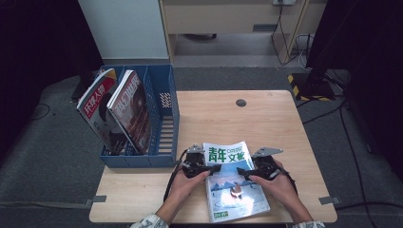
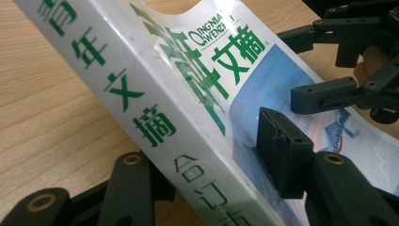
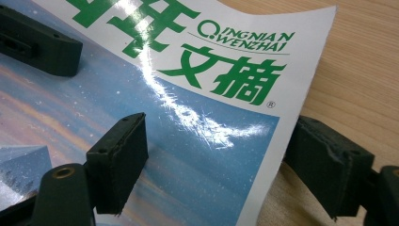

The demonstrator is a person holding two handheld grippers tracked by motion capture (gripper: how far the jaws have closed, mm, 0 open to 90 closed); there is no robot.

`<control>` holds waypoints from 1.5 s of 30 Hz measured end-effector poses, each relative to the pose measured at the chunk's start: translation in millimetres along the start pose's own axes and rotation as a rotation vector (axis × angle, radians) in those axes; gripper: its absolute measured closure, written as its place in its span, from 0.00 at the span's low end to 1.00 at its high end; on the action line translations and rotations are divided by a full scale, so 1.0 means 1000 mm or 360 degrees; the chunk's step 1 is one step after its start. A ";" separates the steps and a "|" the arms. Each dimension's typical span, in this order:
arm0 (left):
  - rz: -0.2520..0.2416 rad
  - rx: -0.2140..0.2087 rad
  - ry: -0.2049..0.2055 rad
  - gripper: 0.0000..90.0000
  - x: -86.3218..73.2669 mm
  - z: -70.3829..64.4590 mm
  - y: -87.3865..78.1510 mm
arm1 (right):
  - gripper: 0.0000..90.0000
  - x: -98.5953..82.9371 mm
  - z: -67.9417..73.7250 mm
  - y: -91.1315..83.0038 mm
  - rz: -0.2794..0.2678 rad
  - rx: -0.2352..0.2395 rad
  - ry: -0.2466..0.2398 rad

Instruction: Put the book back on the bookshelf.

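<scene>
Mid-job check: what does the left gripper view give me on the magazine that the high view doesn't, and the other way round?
Left gripper view: the magazine's thick spine with green lettering runs between the left gripper's jaws, one jaw on the cover, the other under the spine; whether they clamp is unclear. High view: the blue file rack at the table's left edge holds two leaning magazines. Both: the right gripper at the magazine's opposite edge, and wood tabletop.

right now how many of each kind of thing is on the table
magazines standing in the file rack: 2 (one at, one at)
magazine lying flat on the table: 1
blue file rack: 1
hand-held grippers: 2 (left, right)
total: 6
</scene>
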State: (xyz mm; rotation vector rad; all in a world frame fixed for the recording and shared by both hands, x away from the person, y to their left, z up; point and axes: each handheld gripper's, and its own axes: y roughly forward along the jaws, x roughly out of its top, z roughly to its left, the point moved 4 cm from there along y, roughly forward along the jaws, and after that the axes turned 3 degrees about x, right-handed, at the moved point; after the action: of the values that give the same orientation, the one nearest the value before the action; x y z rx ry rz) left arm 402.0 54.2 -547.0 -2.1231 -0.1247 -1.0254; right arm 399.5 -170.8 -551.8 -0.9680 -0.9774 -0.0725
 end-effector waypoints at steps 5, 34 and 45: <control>0.0003 -0.0015 -0.0017 0.59 0.002 0.001 0.000 | 0.18 -0.001 -0.001 -0.001 0.0021 -0.0003 0.0007; 0.0004 -0.0040 -0.0039 0.63 0.010 0.007 -0.005 | 0.18 -0.005 0.001 0.000 0.0075 0.0096 0.0066; 0.0036 -0.0051 -0.0047 0.54 0.020 0.008 -0.004 | 0.18 -0.004 0.004 0.002 0.0064 0.0065 0.0066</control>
State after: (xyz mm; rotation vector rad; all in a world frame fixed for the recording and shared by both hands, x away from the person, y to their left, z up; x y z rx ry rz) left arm 418.9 58.3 -534.0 -2.1641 -0.0989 -0.9891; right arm 395.3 -168.7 -555.1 -0.9449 -0.9181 -0.0389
